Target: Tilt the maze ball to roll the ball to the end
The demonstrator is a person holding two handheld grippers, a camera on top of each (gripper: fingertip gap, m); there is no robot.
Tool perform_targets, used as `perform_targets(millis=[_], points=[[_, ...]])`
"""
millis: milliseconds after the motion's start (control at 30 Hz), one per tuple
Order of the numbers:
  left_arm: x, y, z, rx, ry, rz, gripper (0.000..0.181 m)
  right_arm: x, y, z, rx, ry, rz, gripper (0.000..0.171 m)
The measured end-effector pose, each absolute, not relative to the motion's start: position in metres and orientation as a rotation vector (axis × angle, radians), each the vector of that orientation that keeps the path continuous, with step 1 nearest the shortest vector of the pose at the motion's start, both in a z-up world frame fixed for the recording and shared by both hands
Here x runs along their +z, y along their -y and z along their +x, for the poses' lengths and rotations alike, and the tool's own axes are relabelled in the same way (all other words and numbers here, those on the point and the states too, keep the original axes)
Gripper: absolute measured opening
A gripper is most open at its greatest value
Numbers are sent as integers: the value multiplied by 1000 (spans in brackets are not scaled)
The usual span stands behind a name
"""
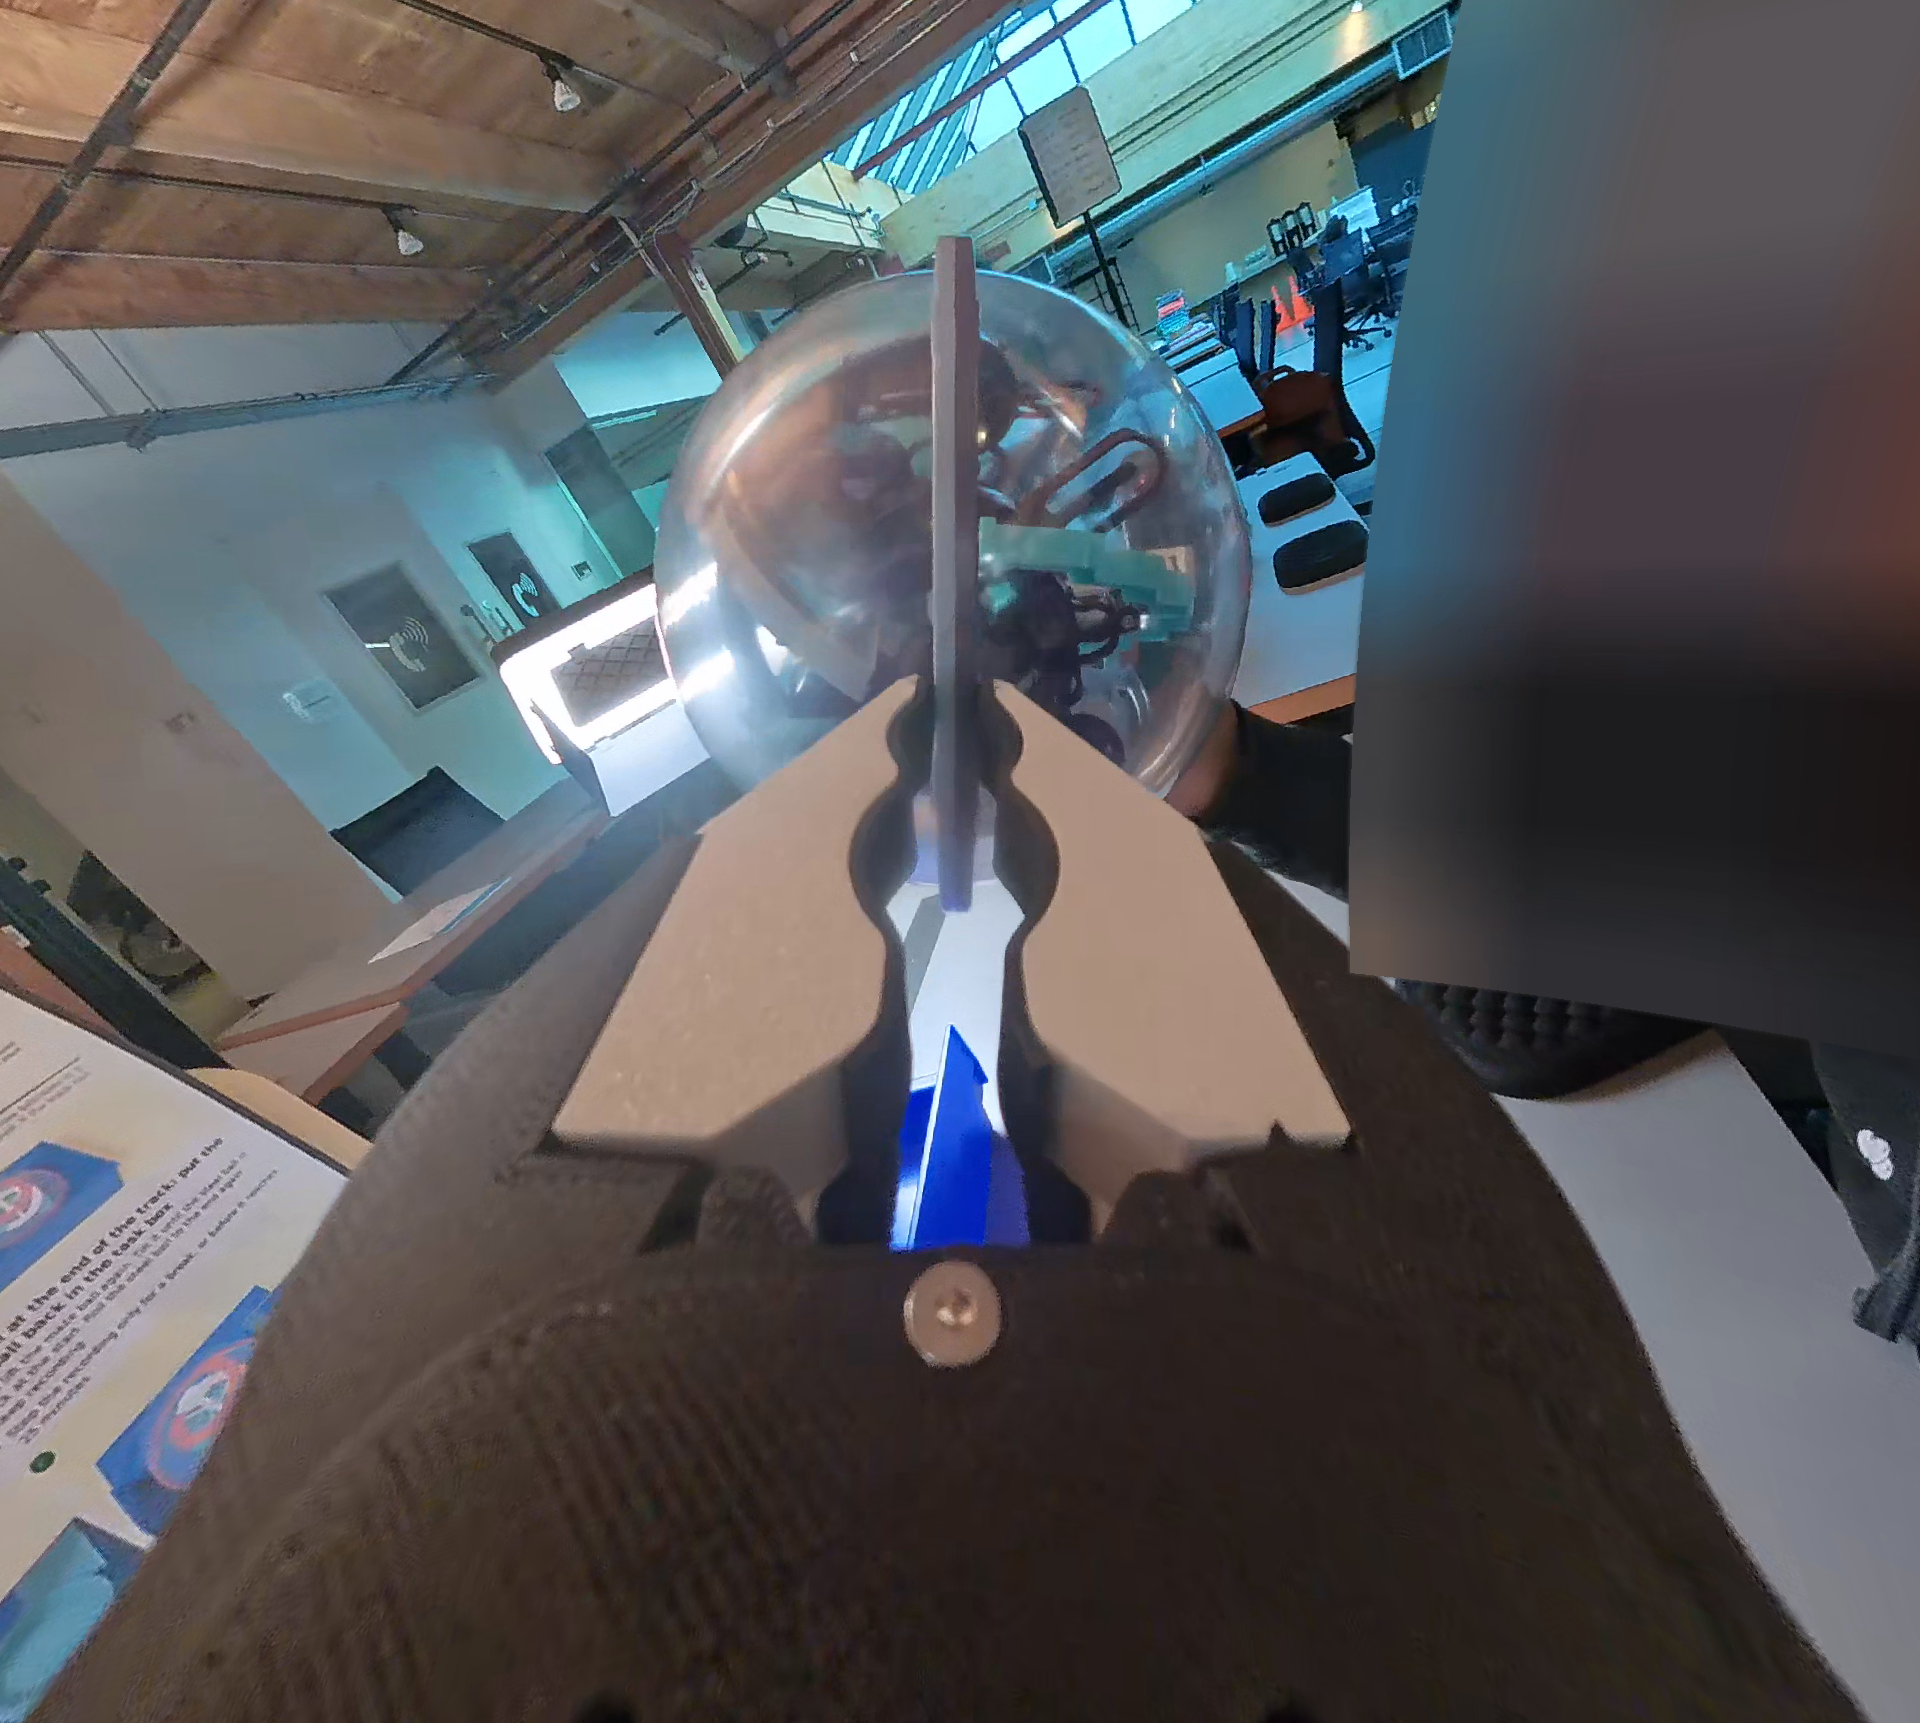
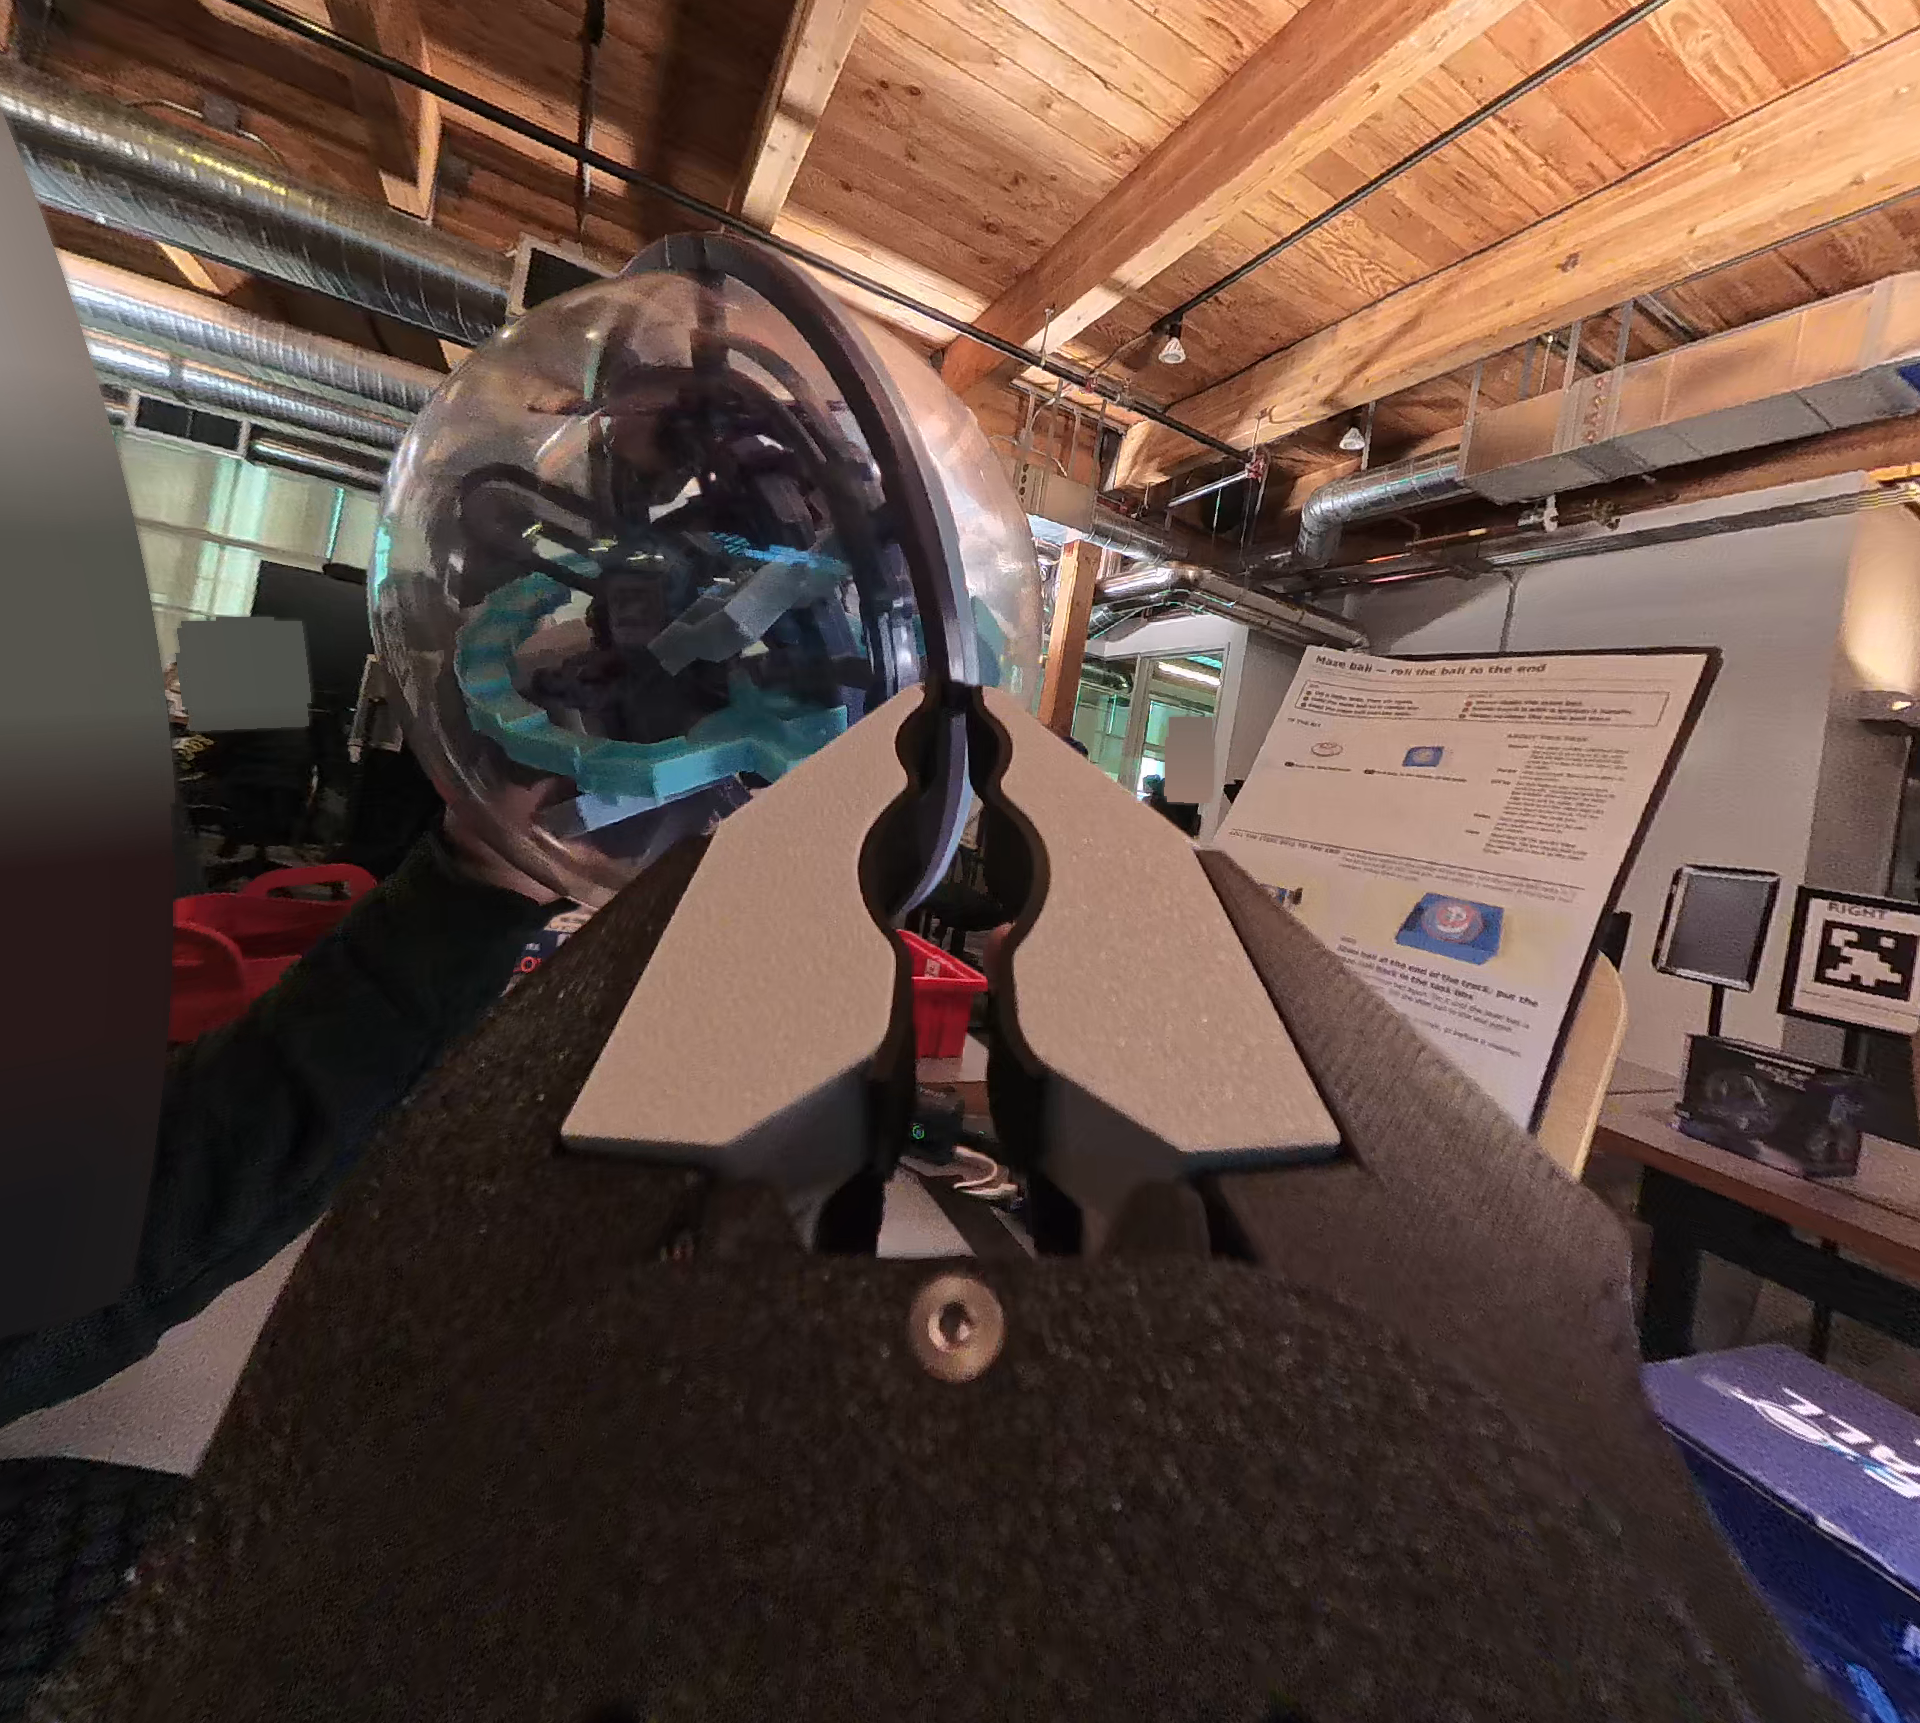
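Maze ball (image 1: pixel 1081 530) held aloft — its rim pinched by left claw (image 1: pixel 954 707) and right claw (image 2: pixel 951 697).

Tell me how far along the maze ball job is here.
Done: the maze ball is lifted, its grey rim clamped by the left gripper and the right gripper. In hand: tilting. Left: reaching the end; I cannot spot the small ball among the teal tracks, so progress is unclear.

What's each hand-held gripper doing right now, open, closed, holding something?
Left hand-held gripper: closed on the flat grey rim of the maze ball.
Right hand-held gripper: closed on the same rim of the maze ball.
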State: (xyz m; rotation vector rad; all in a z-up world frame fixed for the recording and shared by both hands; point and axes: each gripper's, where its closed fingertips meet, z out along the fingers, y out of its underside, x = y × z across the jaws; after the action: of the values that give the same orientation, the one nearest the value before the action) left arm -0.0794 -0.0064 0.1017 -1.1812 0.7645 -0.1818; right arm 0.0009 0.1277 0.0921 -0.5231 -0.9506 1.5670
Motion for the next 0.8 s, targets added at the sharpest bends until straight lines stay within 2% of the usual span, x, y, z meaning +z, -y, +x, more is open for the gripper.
perform_targets(millis=[800], points=[[82, 0, -103, -374, -585, -1275, 7, 69, -133, -21, 1585, 980, -678, 1]])
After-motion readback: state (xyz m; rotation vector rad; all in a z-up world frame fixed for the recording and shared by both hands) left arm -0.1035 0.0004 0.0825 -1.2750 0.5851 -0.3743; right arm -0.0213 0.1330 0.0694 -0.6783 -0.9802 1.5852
